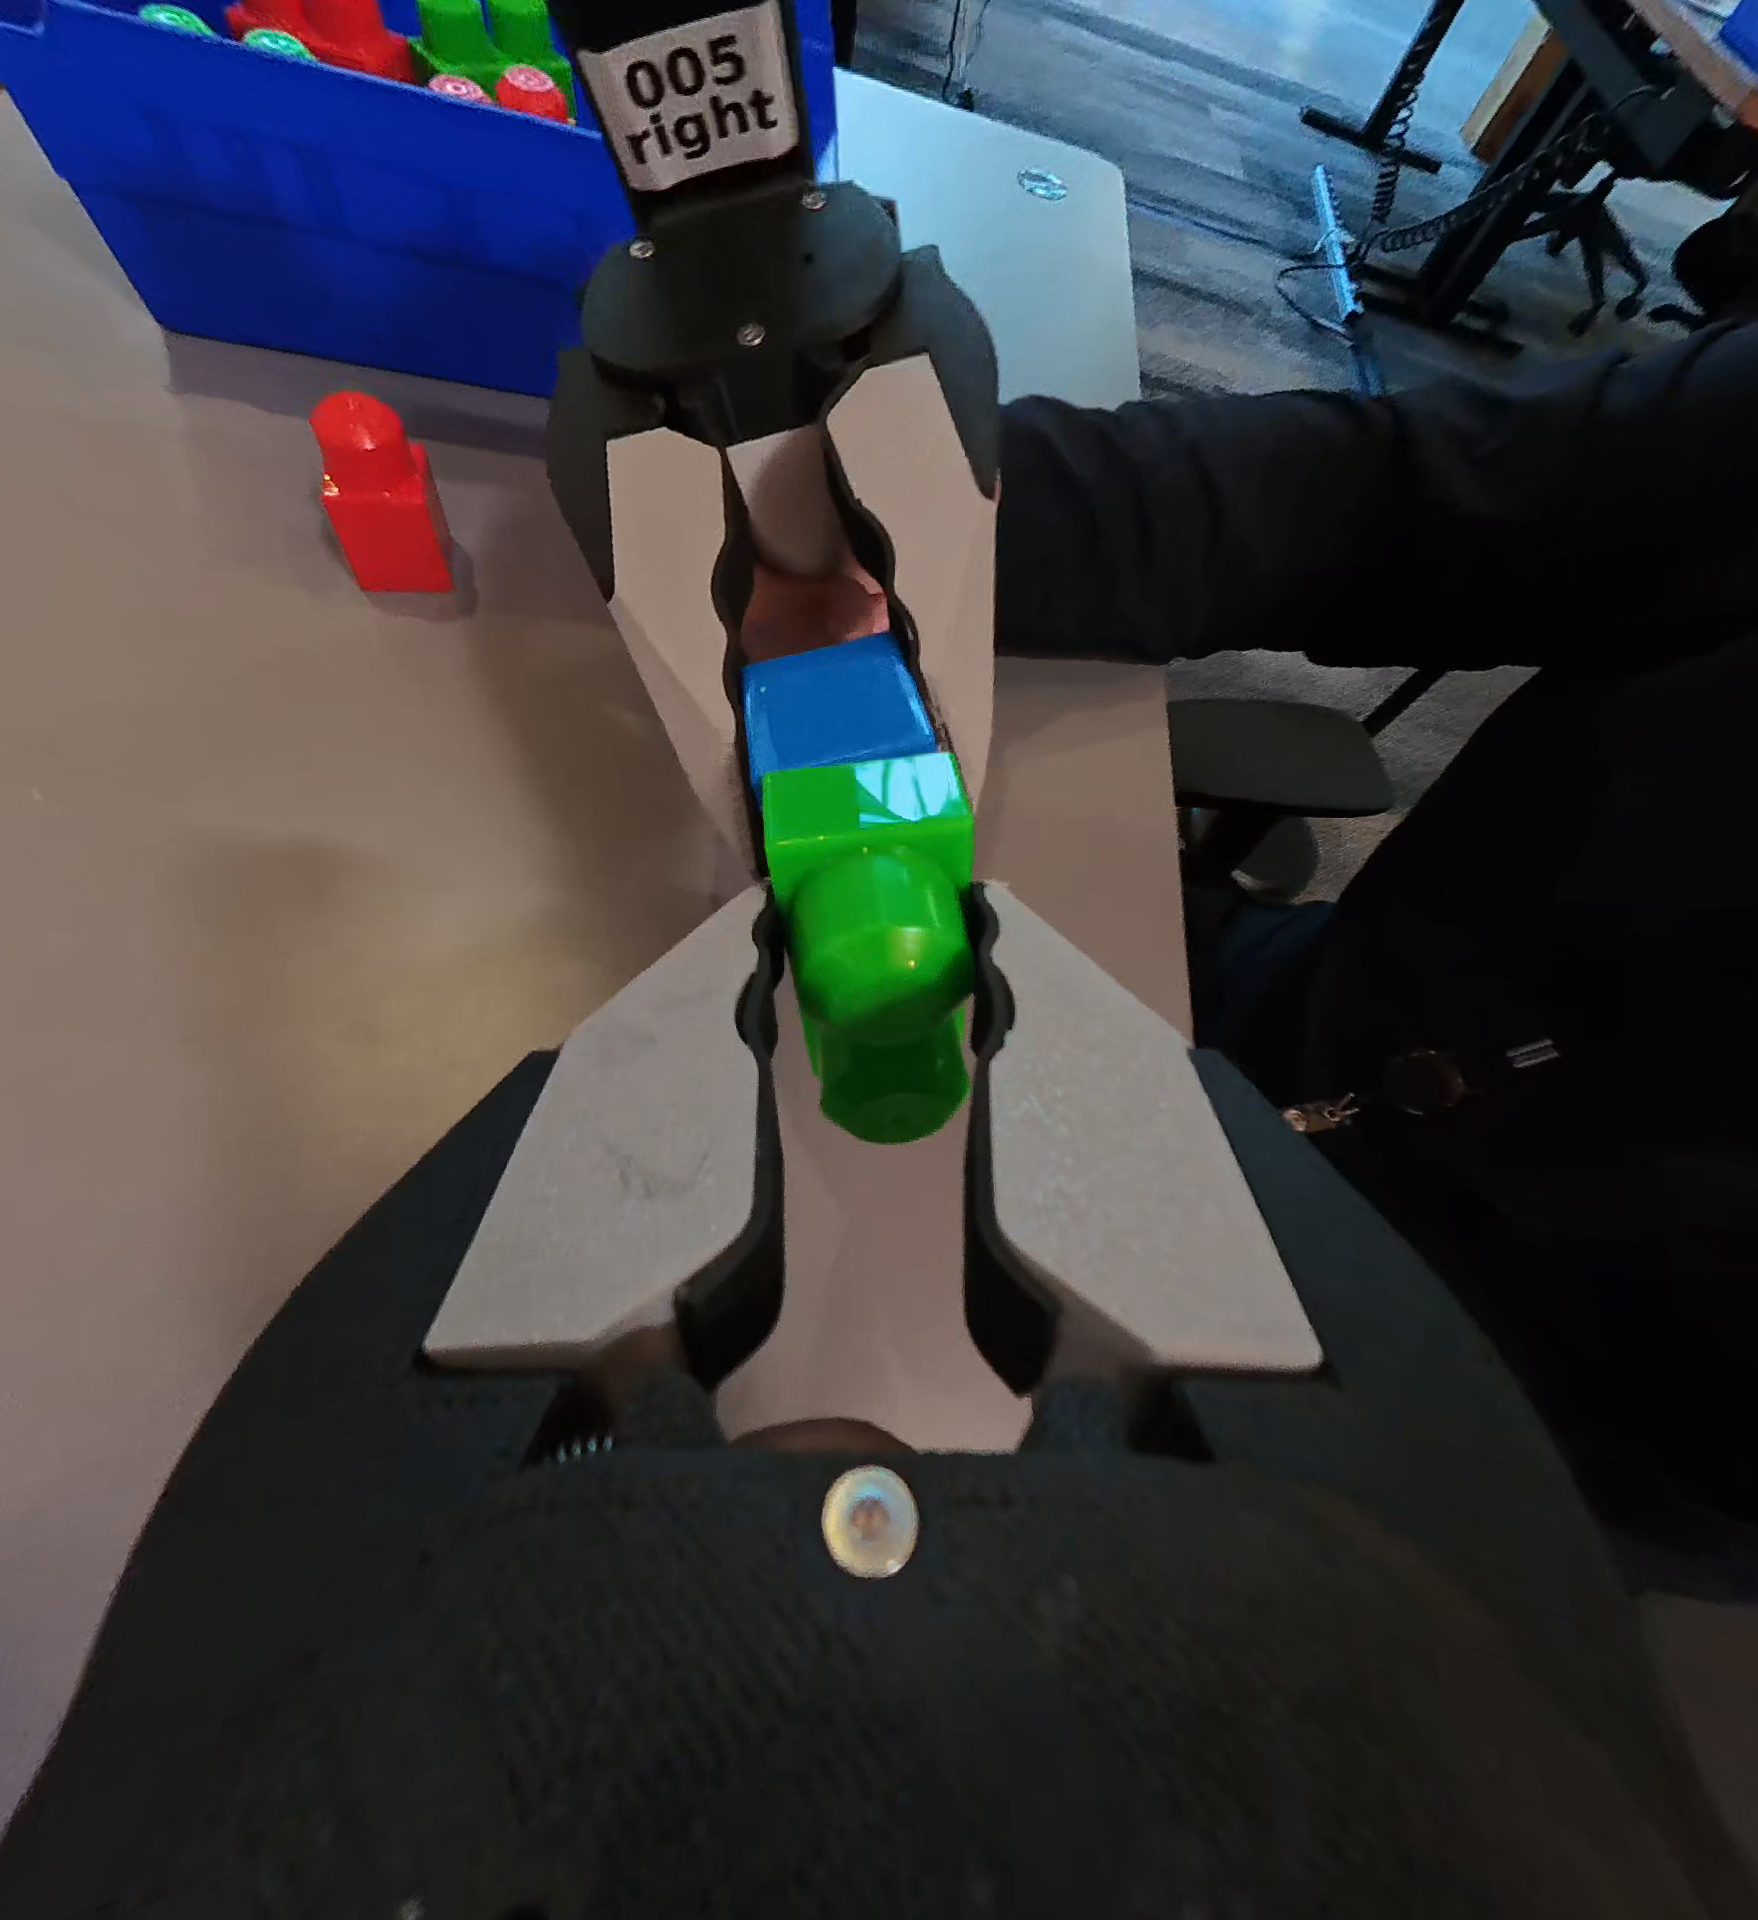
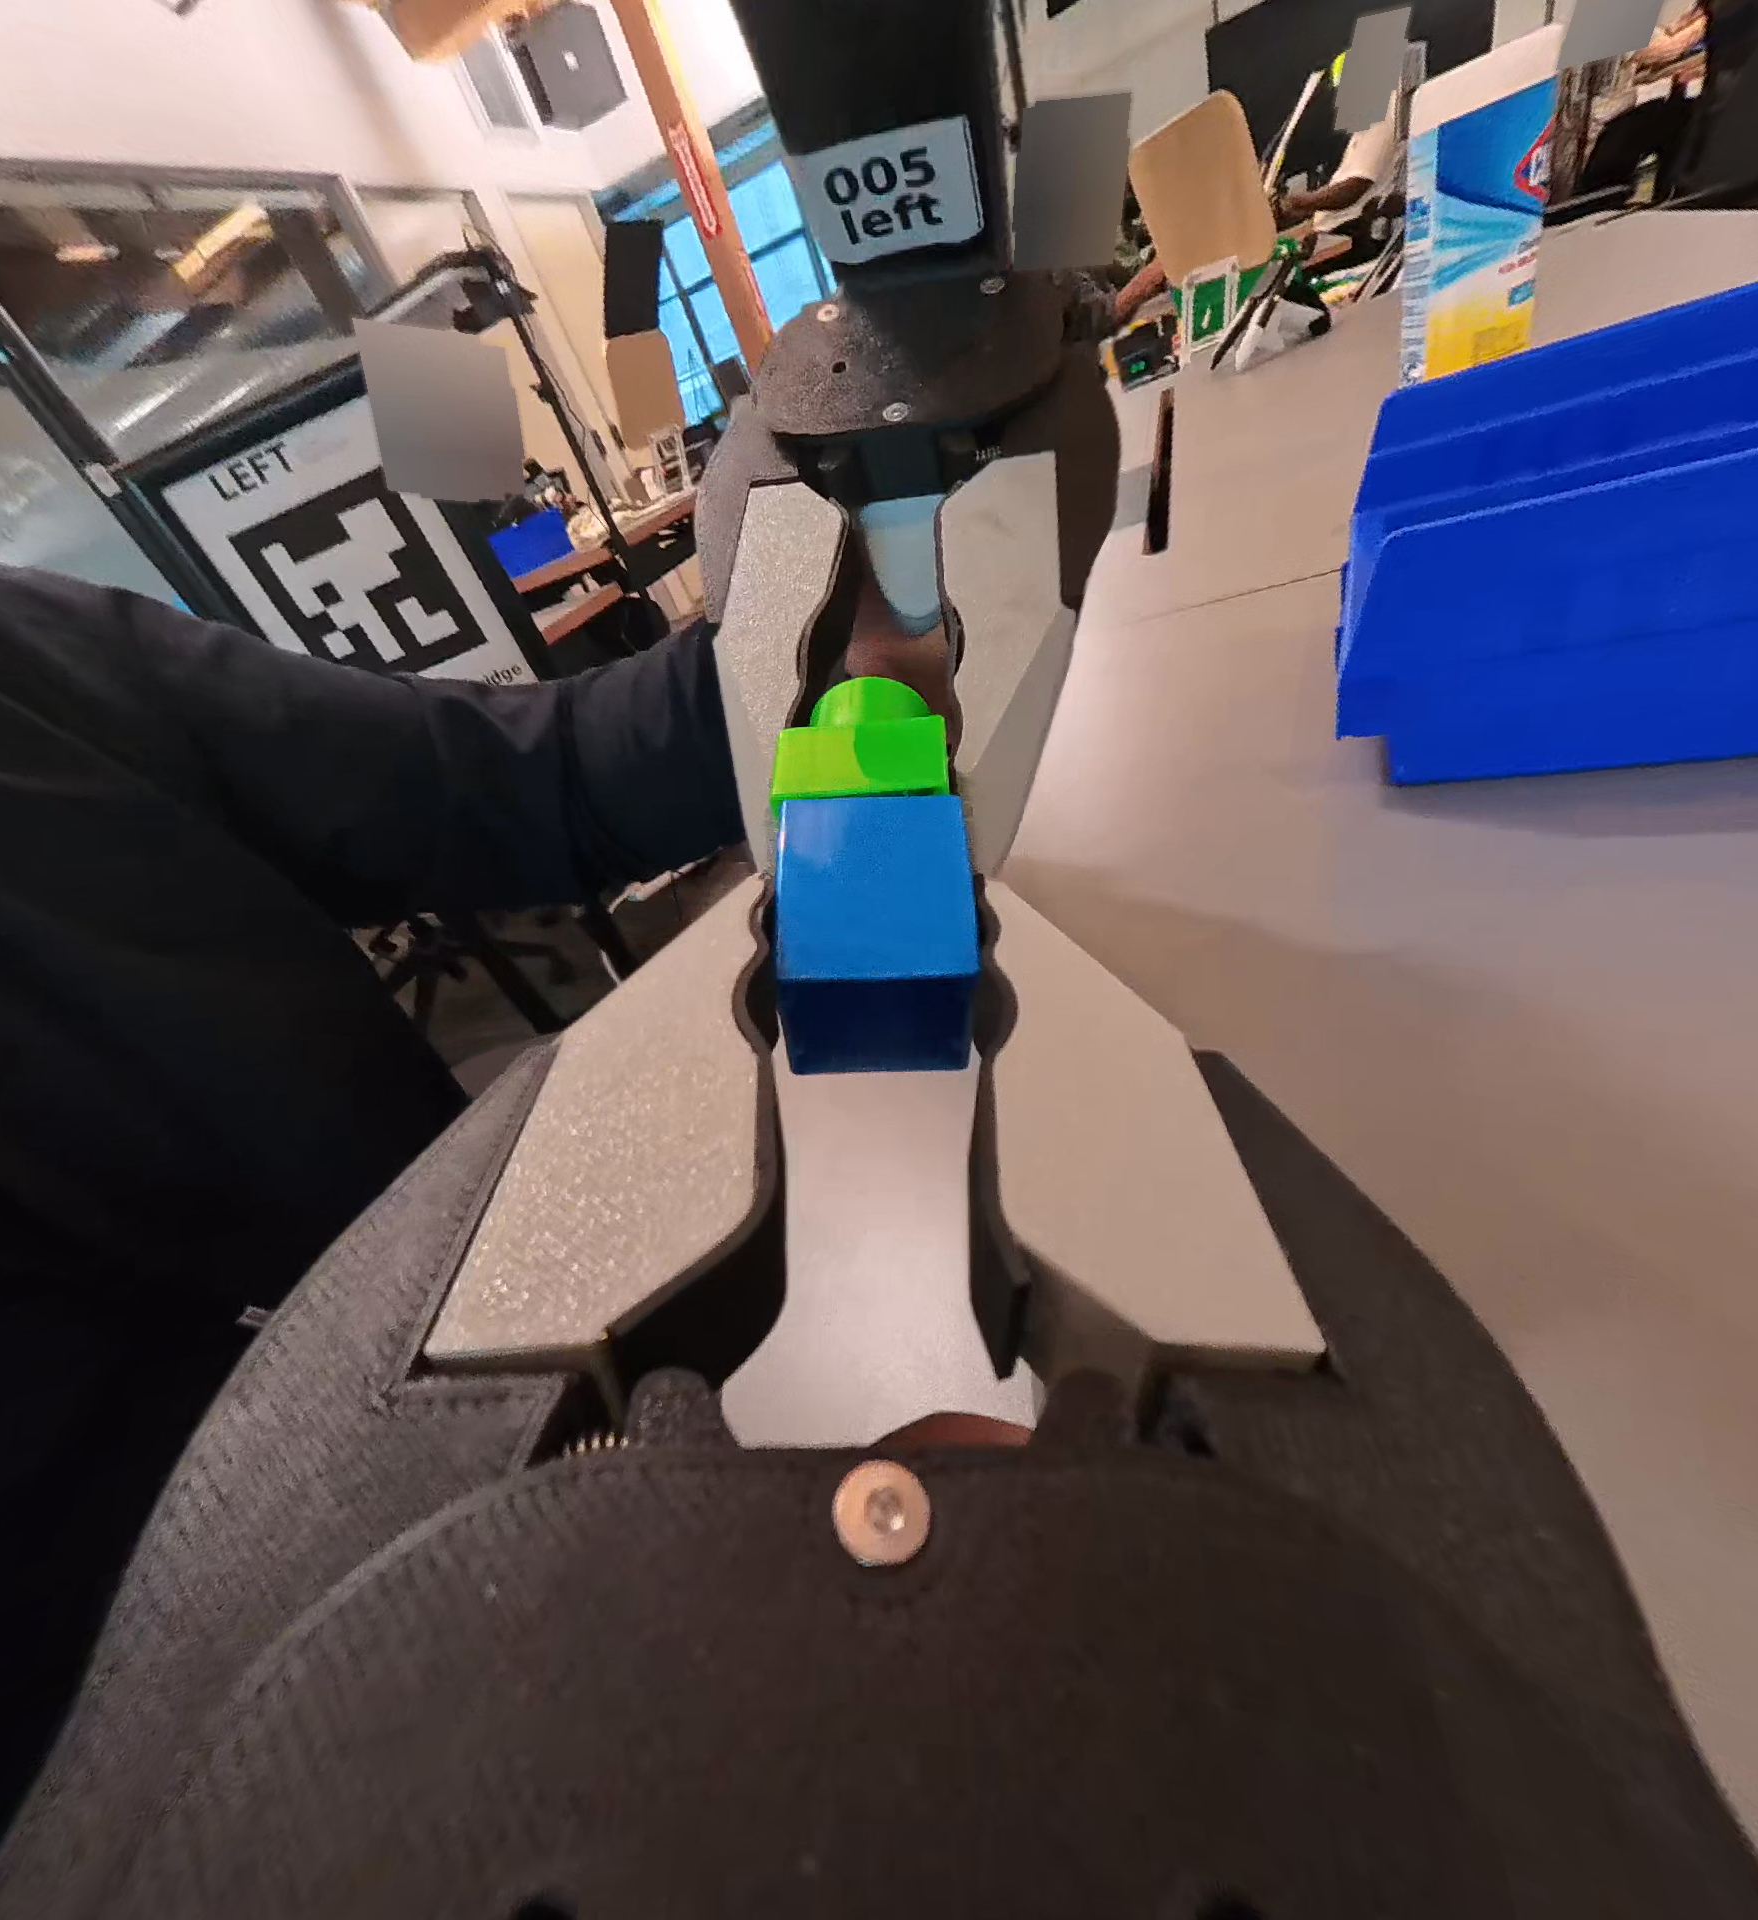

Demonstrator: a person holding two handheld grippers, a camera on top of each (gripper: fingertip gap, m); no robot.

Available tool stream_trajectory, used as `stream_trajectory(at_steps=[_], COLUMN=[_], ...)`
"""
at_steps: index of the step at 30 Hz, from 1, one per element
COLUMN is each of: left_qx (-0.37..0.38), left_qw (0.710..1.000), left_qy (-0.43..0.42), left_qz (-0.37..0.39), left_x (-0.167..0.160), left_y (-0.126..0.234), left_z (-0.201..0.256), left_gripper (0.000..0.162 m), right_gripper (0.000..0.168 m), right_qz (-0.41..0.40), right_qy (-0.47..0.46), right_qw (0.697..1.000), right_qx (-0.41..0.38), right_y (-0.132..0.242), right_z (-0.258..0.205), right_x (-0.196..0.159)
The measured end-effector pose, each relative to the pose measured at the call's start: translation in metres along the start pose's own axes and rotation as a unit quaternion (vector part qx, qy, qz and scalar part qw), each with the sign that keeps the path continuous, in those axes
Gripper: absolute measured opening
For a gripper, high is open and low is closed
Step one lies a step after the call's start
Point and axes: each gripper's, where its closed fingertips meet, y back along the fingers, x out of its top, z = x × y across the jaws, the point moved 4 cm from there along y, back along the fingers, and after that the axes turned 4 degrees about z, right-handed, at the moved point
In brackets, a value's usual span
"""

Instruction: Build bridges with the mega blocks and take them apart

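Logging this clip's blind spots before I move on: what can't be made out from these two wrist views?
- Seam between green block and blue block: too tight in both views to tell whether they are locked.
- Blue bin, left wrist view: contents cut off by the top edge.
- Red block: absent from the right wrist view.
- Blue block's studs: hidden.

In the upper right of the left wrist view a grey carpet floor lay under black desk legs, while the right wrist view showed a glass partition at upper left and bright windows.
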Motion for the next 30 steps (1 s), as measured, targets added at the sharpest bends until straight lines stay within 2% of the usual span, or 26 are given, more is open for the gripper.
stream_trajectory(at_steps=[9,17,27,30], left_qx=[-0.001,0.007,0.008,-0.006], left_qw=[0.999,1.0,1.0,1.0], left_qy=[0.004,0.007,0.006,0.022], left_qz=[0.034,0.011,-0.022,0.012], left_x=[0.002,0.0,-0.012,-0.01], left_y=[0.001,0.0,-0.013,-0.016], left_z=[0.001,0.0,-0.002,-0.006], left_gripper=[0.032,0.032,0.033,0.032], right_gripper=[0.033,0.033,0.033,0.033], right_qz=[-0.005,0.01,-0.007,0.016], right_qy=[0.1,0.046,0.043,0.013], right_qw=[0.994,0.998,0.999,0.999], right_qx=[-0.05,-0.031,-0.03,-0.027], right_y=[-0.001,-0.001,0.0,0.004], right_z=[-0.006,-0.002,0.0,0.003], right_x=[0.006,0.005,0.002,0.009])
